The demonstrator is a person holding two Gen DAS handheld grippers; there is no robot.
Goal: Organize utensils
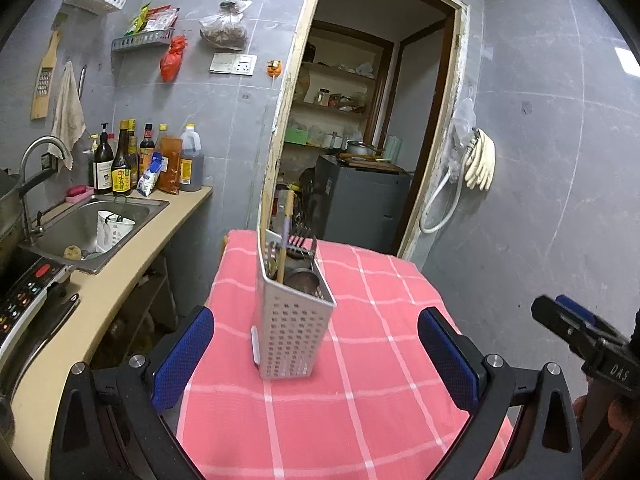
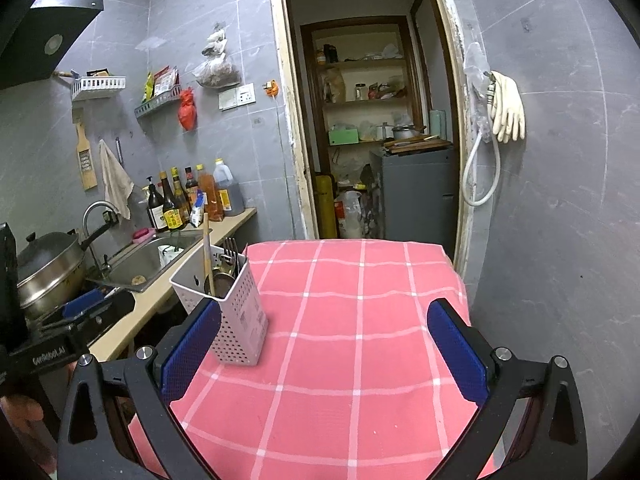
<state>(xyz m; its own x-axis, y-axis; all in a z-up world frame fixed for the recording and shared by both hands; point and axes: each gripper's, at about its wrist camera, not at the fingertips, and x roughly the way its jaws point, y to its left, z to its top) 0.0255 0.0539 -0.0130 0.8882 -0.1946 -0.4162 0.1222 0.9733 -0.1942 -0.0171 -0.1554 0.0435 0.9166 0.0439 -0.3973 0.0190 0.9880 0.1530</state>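
Utensil caddy [image 1: 290,328] upright on checked cloth [image 1: 360,400].
Holds fork [image 1: 298,240], wooden handle [image 1: 285,236]. Left gripper [image 1: 316,360]: spread, empty. Right gripper [image 2: 324,356]: spread, empty, caddy at 10 o'clock.

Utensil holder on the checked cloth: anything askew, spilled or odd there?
Nothing stands out. The perforated utensil holder stands upright on the pink checked cloth, with its utensils inside it. No utensils lie loose on the cloth. Both tools, left and right, are open and empty.
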